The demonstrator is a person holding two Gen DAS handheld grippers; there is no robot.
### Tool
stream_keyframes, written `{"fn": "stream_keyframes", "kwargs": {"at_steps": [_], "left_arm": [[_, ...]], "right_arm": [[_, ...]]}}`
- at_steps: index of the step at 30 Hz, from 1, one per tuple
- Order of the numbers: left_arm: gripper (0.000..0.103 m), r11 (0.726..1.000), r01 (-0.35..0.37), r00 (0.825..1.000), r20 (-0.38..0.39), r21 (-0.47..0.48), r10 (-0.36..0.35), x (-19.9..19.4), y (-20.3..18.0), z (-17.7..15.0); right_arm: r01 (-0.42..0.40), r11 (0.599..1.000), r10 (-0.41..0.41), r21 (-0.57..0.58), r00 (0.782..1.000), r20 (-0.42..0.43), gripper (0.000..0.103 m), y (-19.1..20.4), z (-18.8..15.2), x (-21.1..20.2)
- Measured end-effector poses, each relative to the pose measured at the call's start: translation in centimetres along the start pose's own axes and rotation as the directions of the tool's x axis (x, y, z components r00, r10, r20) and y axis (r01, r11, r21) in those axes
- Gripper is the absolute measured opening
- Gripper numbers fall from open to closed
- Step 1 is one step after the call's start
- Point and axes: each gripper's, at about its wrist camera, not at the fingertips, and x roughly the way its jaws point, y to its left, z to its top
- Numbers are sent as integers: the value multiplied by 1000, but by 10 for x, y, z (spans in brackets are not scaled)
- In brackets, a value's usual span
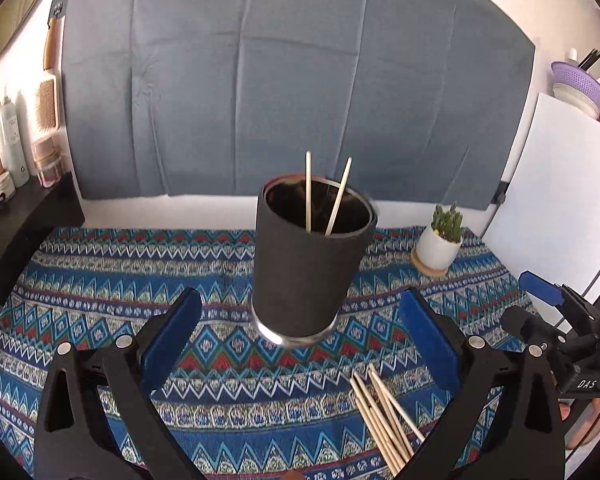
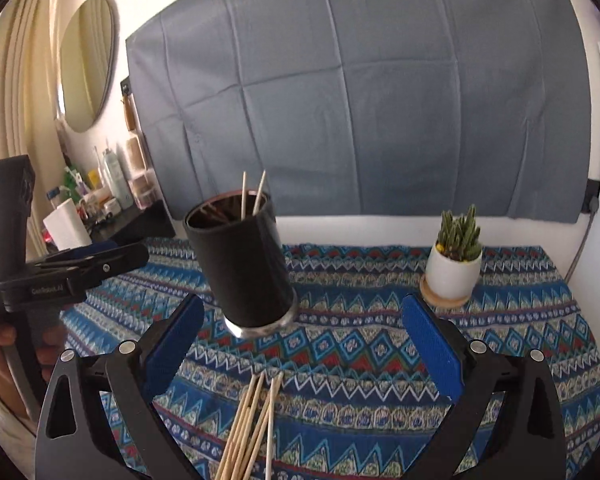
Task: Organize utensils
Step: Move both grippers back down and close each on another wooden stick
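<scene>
You can read "DAS" on the right tool (image 1: 540, 300) body, and "GenRobot.AI" (small white lettering) on the left tool (image 2: 100, 256).

A home: toiletries shelf (image 1: 8, 152), wall mirror (image 2: 86, 62).

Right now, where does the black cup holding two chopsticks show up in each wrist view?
Left wrist view: the black cup stands at centre, just beyond the open fingers.
Right wrist view: the cup sits left of centre, leaning in the fisheye.
Shared landmark: the potted plant, to the cup's right in both views.
</scene>
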Motion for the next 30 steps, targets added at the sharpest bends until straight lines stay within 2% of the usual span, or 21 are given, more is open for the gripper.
{"fn": "stream_keyframes", "kwargs": {"at_steps": [4,11,15,20,24,27,29,30], "left_arm": [[97,1000,-17,998,-67,16,18,10,-3,-25],[97,998,-9,982,-187,68,22,31,-16,-60],[97,996,14,969,-248,93,9,42,-23,-78],[97,994,31,943,-333,103,5,54,-33,-99],[97,992,27,928,-372,125,22,60,-40,-111],[97,993,23,916,-401,114,25,68,-41,-117],[97,995,29,896,-443,98,18,78,-42,-119],[97,996,20,895,-446,91,23,80,-43,-118]], "right_arm": [[4,1000,-2,16,993,-120,95,-6,-35,14],[25,994,-53,-106,963,-264,95,4,-84,28],[0,984,-52,-178,956,-288,95,13,-103,26],[15,969,-97,-248,942,-322,95,20,-117,29],[31,956,-131,-293,935,-329,95,18,-124,33],[37,956,-139,-290,930,-340,95,12,-126,35],[24,966,-120,-259,925,-361,95,6,-126,40],[19,971,-107,-237,924,-366,95,2,-126,40]]}}
